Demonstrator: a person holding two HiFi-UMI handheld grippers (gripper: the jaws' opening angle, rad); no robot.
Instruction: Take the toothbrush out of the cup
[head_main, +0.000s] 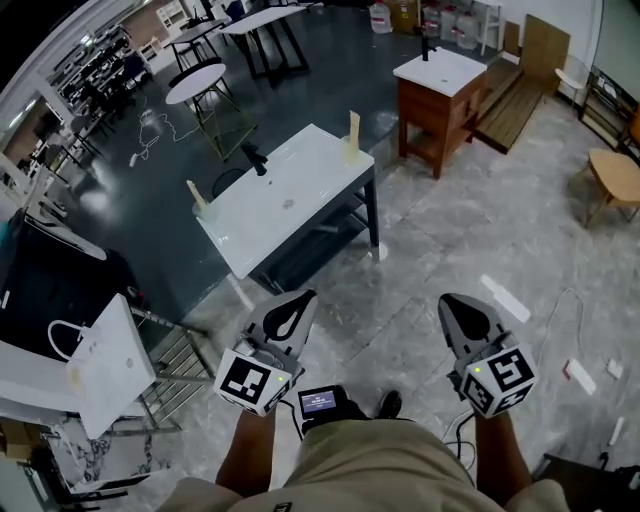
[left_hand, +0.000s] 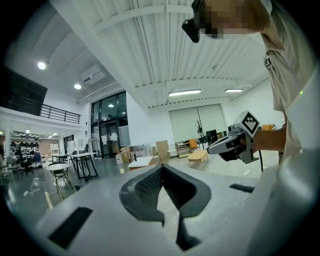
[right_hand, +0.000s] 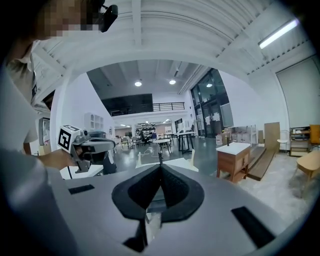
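Both of my tools are closed with nothing in them: the left hand-held gripper (head_main: 302, 300) and the right hand-held gripper (head_main: 452, 304) each have their jaws pressed together, as their own views show. I hold them low by my waist, side by side and aimed ahead. I judge that suits carrying, since nothing lies within reach. The toothbrush and the cup I cannot make out. A small dark upright thing (head_main: 255, 158) stands on the white desk (head_main: 300, 190), too small to name. If they are there, they lie well ahead of both jaws, across the floor (head_main: 400, 290).
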